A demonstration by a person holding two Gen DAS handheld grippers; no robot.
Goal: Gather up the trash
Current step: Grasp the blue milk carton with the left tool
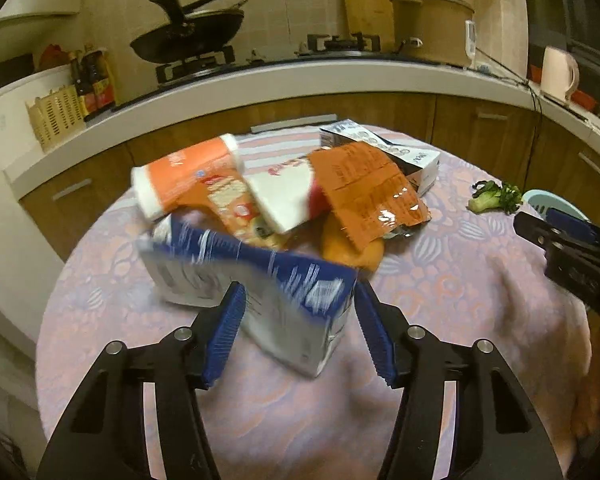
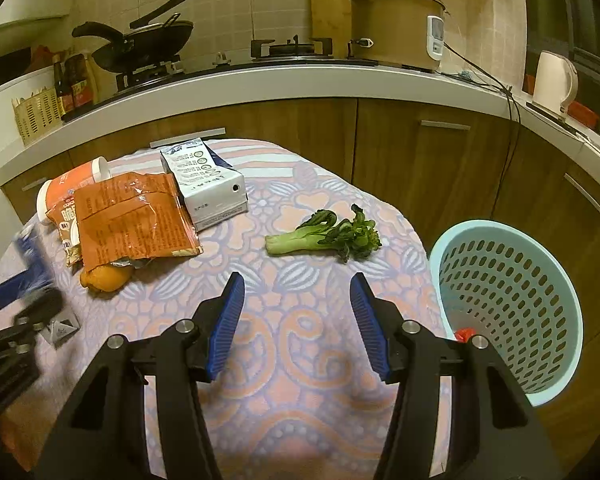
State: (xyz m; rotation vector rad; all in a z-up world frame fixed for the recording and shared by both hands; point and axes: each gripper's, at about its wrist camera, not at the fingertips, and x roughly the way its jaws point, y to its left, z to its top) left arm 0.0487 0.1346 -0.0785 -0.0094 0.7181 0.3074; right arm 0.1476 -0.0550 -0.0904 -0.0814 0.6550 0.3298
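Basket [image 2: 508,304] and red scrap [image 2: 465,334] inside, right-wrist view only.

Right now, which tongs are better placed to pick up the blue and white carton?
The left tongs: they are open with the blue and white carton right between the tips. The right tongs hang open over bare tablecloth, nearer the vegetable and basket.

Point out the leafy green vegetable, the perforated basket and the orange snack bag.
leafy green vegetable [image 2: 324,234]: right wrist view, on its pale stalk.
perforated basket [image 2: 512,292]: right wrist view, on its inner wall.
orange snack bag [image 2: 134,216]: right wrist view, on its printed back.
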